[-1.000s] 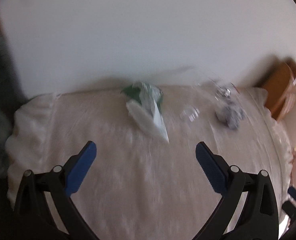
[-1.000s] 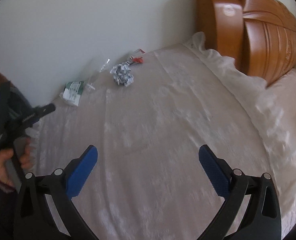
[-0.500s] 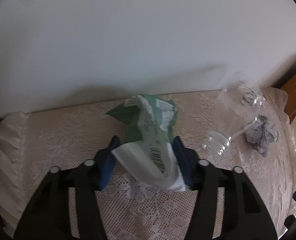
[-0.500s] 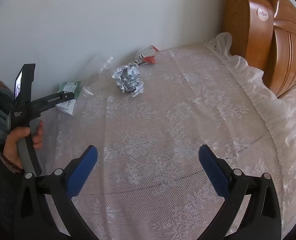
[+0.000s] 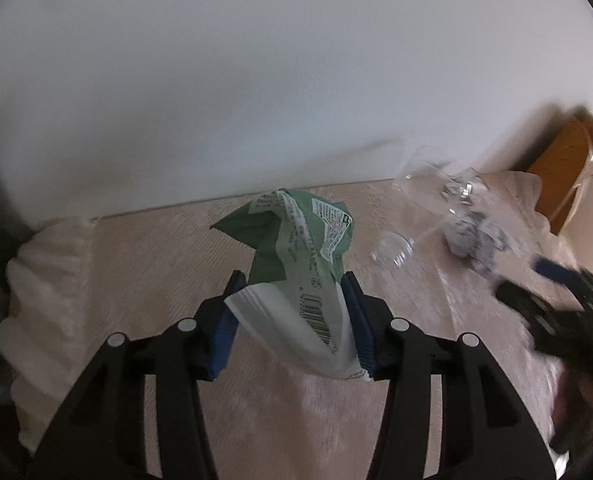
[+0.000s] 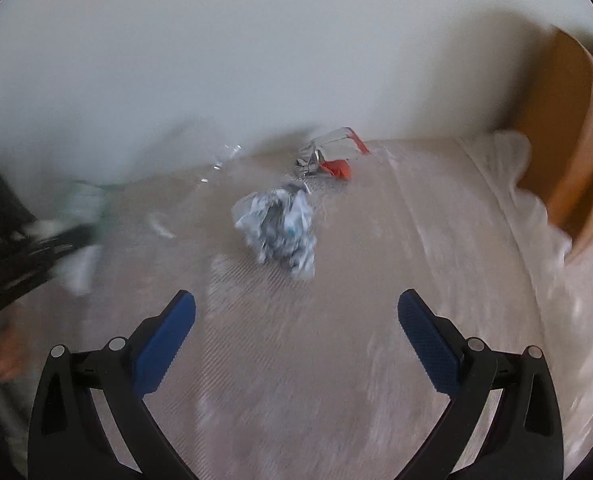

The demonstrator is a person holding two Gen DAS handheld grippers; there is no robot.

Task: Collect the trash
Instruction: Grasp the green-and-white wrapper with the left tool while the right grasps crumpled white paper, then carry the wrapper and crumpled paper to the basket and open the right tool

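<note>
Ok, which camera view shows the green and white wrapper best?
The left wrist view: the green and white wrapper sits sharp and central, pinched between the left gripper jaws, barcode visible. The right wrist view shows only a blurred pale green smear at far left.

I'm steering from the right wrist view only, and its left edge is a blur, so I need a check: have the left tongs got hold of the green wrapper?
Observer: Yes. The left tongs have just been closing, and their pads press both sides of the green-and-white wrapper.
Operator: Which part is pinched?
Observer: The white lower part with the barcode; the green end sticks out beyond the tips.
Operator: And that clear smear near the wall?
Observer: A clear plastic bottle lying on its side on the bedspread, mouth towards the left camera, apart from the tongs.
</note>
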